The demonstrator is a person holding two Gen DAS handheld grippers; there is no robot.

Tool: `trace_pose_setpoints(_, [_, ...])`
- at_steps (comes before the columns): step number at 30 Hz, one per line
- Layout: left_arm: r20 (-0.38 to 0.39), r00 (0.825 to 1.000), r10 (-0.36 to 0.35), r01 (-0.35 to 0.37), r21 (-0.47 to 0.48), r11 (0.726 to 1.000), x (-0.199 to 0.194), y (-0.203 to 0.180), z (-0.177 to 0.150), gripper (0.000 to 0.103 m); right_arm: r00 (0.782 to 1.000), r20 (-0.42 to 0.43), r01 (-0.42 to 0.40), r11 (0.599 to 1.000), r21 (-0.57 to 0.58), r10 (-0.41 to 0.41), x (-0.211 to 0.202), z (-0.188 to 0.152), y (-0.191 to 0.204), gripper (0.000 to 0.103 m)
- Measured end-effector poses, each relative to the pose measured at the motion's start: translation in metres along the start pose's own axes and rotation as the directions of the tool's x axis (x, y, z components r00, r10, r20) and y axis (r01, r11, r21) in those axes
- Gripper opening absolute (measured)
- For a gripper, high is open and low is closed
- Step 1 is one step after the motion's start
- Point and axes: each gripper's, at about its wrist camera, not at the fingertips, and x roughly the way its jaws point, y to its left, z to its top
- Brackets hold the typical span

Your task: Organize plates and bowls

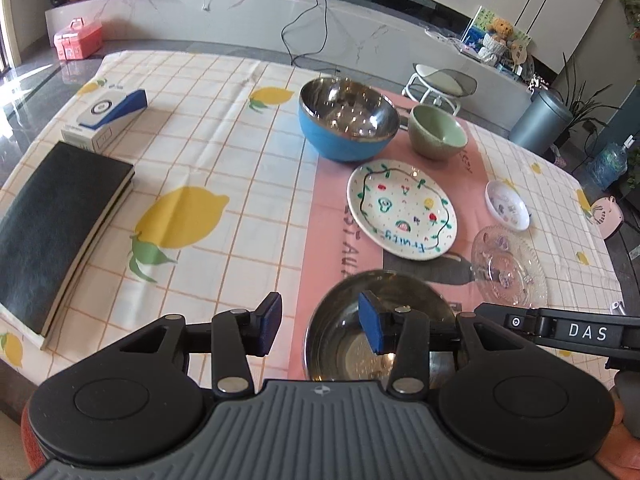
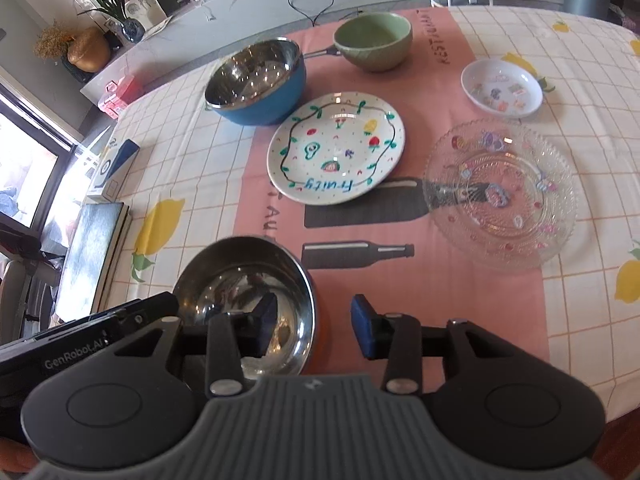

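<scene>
The left gripper (image 1: 320, 324) hangs released over the near edge of the bench (image 1: 240, 152), its 2 blue pads parted: one above the checked cloth, the other above the near steel bowl (image 1: 340, 344), neither pressing on the rim. The right gripper (image 2: 314, 326) is likewise released, one pad over that same steel bowl (image 2: 224, 280) and the other over the pink runner (image 2: 460, 272) beside it; nothing is grasped. The bowl sits on the runner at the near side of the bench, between the 2 grippers.

Beyond it lies a white plate (image 2: 336, 148) painted with fruit and the word "Fruity". To its right sits a clear glass plate (image 2: 500, 192) with small coloured decorations, and farther back a small white dish (image 2: 502, 88). Behind the painted plate stands a blue bowl (image 2: 256, 80) with a steel inside, just beside a green bowl (image 2: 374, 42); the 2 are apart.

On the left of the bench lie a dark book (image 1: 56, 228) and, beyond it, a white and blue box (image 1: 106, 118).
</scene>
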Motion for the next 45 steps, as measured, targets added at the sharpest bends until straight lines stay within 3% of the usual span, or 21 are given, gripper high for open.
trace_pose_setpoints(3, [0.049, 0.999, 0.016, -0.019, 0.057, 0.998, -0.007, -0.009, 0.015, 0.051, 0.999, 0.039, 0.015, 1.000, -0.014, -0.014, -0.010, 0.015, -0.001, 0.045])
trace_pose_setpoints(12, [0.130, 0.992, -0.001, -0.004, 0.036, 0.999, -0.012, -0.016, 0.061, 0.051, 0.989, 0.143, 0.043, 0.999, -0.023, -0.039, -0.024, 0.057, 0.002, 0.062])
trace_pose_setpoints(20, [0.145, 0.989, 0.011, -0.027, 0.109, 0.994, -0.002, -0.027, 0.105, 0.051, 0.987, 0.160, 0.024, 1.000, -0.016, -0.021, -0.019, 0.095, 0.010, 0.063])
trace_pose_setpoints(28, [0.103, 0.995, 0.006, -0.017, 0.110, 0.994, 0.033, -0.026, 0.135, 0.051, 0.986, 0.161, 0.042, 0.999, -0.024, -0.037, 0.004, 0.131, 0.011, 0.063])
trace_pose_setpoints(38, [0.043, 0.999, -0.007, 0.007, 0.006, 1.000, 0.095, 0.000, 0.162, 0.051, 0.996, 0.092, 0.020, 0.999, 0.031, -0.022, 0.061, 0.175, 0.003, 0.063])
trace_pose_setpoints(45, [-0.029, 1.000, 0.000, -0.002, -0.063, 0.998, 0.142, 0.016, 0.172, 0.051, 0.998, 0.042, 0.038, 0.999, 0.030, -0.039, 0.108, 0.198, 0.013, 0.056])
